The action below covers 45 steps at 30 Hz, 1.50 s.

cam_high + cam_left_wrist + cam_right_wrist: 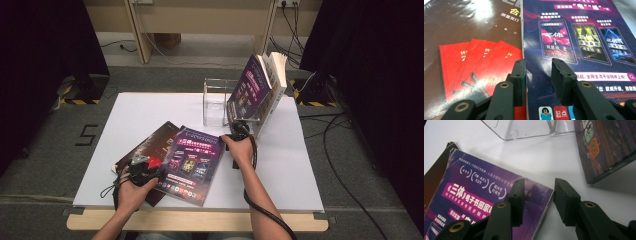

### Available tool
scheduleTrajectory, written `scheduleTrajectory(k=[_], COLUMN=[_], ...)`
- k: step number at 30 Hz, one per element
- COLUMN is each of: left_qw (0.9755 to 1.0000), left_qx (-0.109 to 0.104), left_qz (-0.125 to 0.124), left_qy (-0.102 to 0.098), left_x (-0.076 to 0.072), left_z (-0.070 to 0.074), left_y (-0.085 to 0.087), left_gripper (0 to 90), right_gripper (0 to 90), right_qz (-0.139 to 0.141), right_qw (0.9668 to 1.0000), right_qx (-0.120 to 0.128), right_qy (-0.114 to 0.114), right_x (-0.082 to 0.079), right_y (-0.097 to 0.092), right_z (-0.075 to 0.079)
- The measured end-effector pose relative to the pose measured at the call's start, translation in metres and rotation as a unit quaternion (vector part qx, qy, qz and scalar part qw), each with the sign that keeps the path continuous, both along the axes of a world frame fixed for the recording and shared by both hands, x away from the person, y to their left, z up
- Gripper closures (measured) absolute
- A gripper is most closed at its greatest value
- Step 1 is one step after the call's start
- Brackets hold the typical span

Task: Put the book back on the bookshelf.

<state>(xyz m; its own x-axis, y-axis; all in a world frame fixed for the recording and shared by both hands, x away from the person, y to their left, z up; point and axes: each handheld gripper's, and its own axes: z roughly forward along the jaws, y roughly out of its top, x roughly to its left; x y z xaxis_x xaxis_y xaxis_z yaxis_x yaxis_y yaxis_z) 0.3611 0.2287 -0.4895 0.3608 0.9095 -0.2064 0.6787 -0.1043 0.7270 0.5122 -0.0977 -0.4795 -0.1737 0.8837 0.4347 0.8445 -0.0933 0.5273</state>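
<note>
A purple book (192,160) lies flat on the white table (290,170), overlapping a dark brown book (152,142) on its left. My left gripper (152,167) hovers low over their seam. In the left gripper view its jaws (538,66) stand open, one by the purple book's (584,45) left edge beside the brown book (469,30), the other over the purple cover. My right gripper (236,129) is at the purple book's far right corner. There its jaws (539,187) are open: one over the cover (474,195), the other just off the book's edge above the table (549,157).
A clear acrylic stand (215,100) sits at the back of the table, with a third thick purple book (252,87) leaning upright against it, close behind my right gripper. That book's lower corner (604,147) and the stand's base (524,130) lie just beyond the right jaws.
</note>
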Motion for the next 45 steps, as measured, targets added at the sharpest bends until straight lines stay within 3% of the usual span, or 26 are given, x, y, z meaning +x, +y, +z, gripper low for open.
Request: scheduleTrajectory(k=[14, 22, 30, 38, 41, 44, 45], left_qw=[1.0000, 1.0000, 1.0000, 1.0000, 1.0000, 1.0000, 1.0000], left_qx=[0.003, 0.000, -0.001, -0.002, -0.002, -0.001, -0.003], left_qz=[-0.002, -0.001, 0.000, 0.000, 0.000, -0.001, 0.001], left_qy=[-0.001, -0.001, -0.001, -0.002, -0.002, -0.001, -0.002], left_x=[0.000, 0.000, 0.000, 0.000, 0.000, 0.000, 0.000], left_z=[0.000, 0.000, 0.000, 0.000, 0.000, 0.000, 0.000], left_y=[0.000, 0.000, 0.001, 0.001, 0.001, 0.001, 0.001], left_gripper=[64.5, 64.7, 64.9, 65.0, 65.0, 65.0, 65.0], right_gripper=[65.6, 69.0, 70.3, 68.9, 68.0, 67.9, 68.2], right_qz=[-0.014, -0.026, -0.022, -0.024, -0.027, -0.015, -0.016], right_qw=[0.9997, 0.9987, 0.9984, 0.9970, 0.9965, 0.9945, 0.9953], right_qx=[0.019, 0.044, 0.052, 0.073, 0.078, 0.100, 0.093], right_qy=[0.004, 0.004, 0.004, 0.008, 0.015, 0.029, 0.021], right_x=[-0.002, -0.004, -0.006, -0.008, -0.009, -0.010, -0.011], right_y=[-0.003, -0.006, -0.007, -0.009, -0.008, -0.007, -0.005], right_z=[0.002, 0.007, 0.013, 0.007, 0.006, 0.004, 0.003])
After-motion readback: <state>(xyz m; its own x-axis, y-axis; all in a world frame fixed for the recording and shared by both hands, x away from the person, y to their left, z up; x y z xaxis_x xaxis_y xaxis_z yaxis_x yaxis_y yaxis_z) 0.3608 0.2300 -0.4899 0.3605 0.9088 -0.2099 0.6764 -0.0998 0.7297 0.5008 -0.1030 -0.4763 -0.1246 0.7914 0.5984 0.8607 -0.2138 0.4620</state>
